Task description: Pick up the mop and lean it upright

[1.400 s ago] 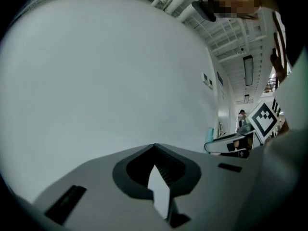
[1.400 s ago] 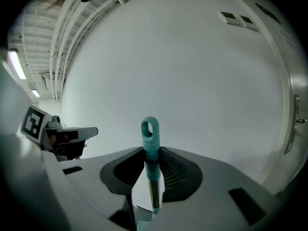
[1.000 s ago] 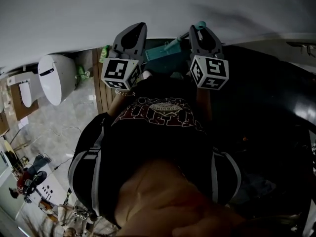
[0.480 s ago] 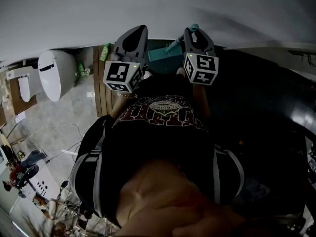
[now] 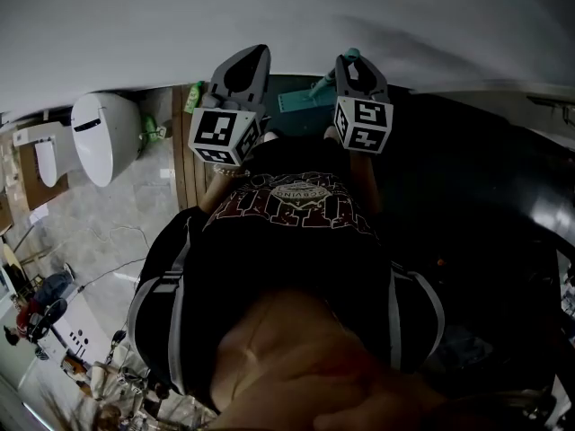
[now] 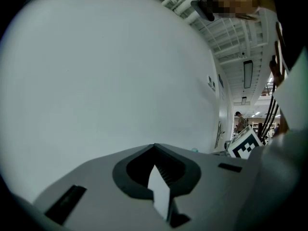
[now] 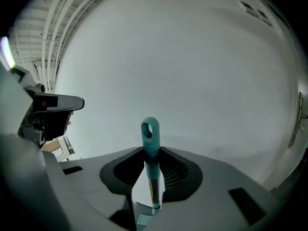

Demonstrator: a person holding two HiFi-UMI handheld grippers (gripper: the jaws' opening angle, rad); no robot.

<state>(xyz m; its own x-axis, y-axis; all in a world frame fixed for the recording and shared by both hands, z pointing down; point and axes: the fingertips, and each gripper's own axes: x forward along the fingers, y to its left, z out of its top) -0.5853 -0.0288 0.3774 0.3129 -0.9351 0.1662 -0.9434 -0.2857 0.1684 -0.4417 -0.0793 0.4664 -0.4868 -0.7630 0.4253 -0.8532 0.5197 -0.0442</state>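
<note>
While the white wall rises close ahead, the left gripper has its jaws pressed together on nothing, and the right gripper pinches the mop by its handle, just below the teal hanging loop.

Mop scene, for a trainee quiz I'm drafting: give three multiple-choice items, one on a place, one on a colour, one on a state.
1. Where is the mop handle? A in a bucket; B in the right gripper; C on a shelf.
2. Its end loop is: A teal; B red; C yellow.
3. The left gripper is: A wide open; B holding a cloth; C shut, empty.
Answers: 1 B, the right gripper view shows jaws clamping it; 2 A, plainly teal there; 3 C, its jaws meet around nothing.
</note>
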